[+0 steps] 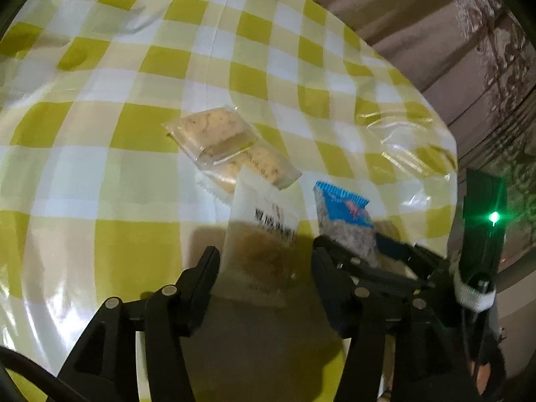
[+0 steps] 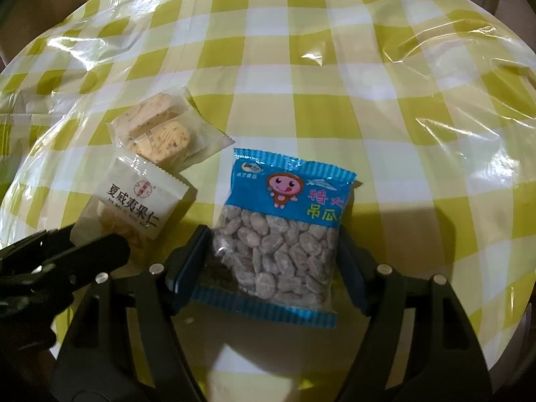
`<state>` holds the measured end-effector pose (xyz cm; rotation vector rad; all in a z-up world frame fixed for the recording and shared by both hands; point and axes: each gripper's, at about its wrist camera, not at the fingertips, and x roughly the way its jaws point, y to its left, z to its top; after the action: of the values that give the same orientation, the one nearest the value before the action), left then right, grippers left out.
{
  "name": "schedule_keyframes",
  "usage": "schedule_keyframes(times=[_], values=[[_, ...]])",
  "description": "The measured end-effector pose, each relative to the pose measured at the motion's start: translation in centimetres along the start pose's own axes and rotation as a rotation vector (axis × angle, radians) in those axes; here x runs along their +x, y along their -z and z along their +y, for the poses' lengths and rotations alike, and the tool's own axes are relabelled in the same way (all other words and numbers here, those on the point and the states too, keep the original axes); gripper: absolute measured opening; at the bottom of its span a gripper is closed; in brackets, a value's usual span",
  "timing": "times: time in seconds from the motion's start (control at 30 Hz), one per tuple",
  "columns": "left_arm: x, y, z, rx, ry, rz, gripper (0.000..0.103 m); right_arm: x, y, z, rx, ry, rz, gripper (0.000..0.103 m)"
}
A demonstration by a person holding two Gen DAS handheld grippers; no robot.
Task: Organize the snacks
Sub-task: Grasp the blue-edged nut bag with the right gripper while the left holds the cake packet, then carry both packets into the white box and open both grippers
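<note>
I have a snack at each hand, side by side toward the near edge of the counter (image 2: 335, 77), which wears a yellow-and-white checked cloth under clear plastic. My left gripper (image 1: 264, 261) has its jaws spread, with the white nut packet (image 1: 261, 231) standing between them; the view there is smeared, so I can only say it looks loose, neither pad clearly pressing on it. My right gripper (image 2: 274, 251) straddles the blue seed bag (image 2: 284, 234), a finger at each long side. The jaws are partly spread and seem just to meet the film without squeezing it, so I would not call that a grip.

Two clear biscuit packs (image 2: 164, 130) lie overlapping just beyond the white packet, toward the middle of the counter, and the blue bag lies just to the right of that cluster.

I judge the step to be setting these two packets down next to the biscuits to form a group. Next I should lift both grippers straight back off the wrappers without dragging them, since the film is light and slides easily on the slick cover.
</note>
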<state>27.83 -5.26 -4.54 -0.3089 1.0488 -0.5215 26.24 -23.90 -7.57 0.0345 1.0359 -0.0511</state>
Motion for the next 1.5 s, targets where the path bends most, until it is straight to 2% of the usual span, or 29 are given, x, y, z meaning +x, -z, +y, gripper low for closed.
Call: schedule_keyframes(times=[0.13,0.17,0.2,0.23,0.37,0.6,0.7,0.8,0.93,1.07,1.3,1.5], values=[[0.4,-0.6,1.0,-0.060,0.082,-0.007,0.054,0.0,0.0,0.0,0.001,0.001,-0.002,0.075],[0.6,-0.7,1.2,-0.070,0.097,0.003,0.037,0.0,0.0,0.0,0.002,0.000,-0.001,0.075],[1.0,-0.7,1.5,-0.080,0.101,0.025,0.027,0.0,0.0,-0.1,0.001,-0.001,-0.001,0.075],[1.2,-0.6,1.7,-0.092,0.110,0.033,0.023,0.0,0.0,-0.1,0.001,-0.004,0.000,0.075],[1.0,-0.2,2.0,-0.123,0.170,0.041,0.019,-0.2,0.1,-0.4,0.000,-0.023,0.005,0.074],[0.1,0.2,1.8,-0.168,0.340,0.033,0.017,-2.3,1.6,-1.9,0.012,-0.051,0.001,0.073],[-0.4,0.4,1.8,-0.203,0.438,0.032,0.017,-3.9,2.7,-3.3,0.030,-0.050,-0.014,0.073],[-1.0,0.6,0.6,-0.197,0.539,0.038,0.017,-5.9,3.7,-4.9,0.039,-0.042,-0.035,0.073],[-1.7,0.6,-1.7,-0.181,0.634,0.044,0.017,-8.8,5.4,-7.5,0.063,-0.024,-0.064,0.073],[-1.8,0.7,-4.3,-0.155,0.699,0.072,0.017,-11.6,7.5,-10.9,0.105,-0.005,-0.086,0.073],[-1.1,2.1,-9.9,-0.065,0.784,0.177,0.017,-14.9,11.5,-16.5,0.185,0.028,-0.097,0.073],[0.1,3.5,-14.1,-0.012,0.829,0.263,0.017,-16.8,15.3,-21.5,0.263,0.068,-0.098,0.073]])
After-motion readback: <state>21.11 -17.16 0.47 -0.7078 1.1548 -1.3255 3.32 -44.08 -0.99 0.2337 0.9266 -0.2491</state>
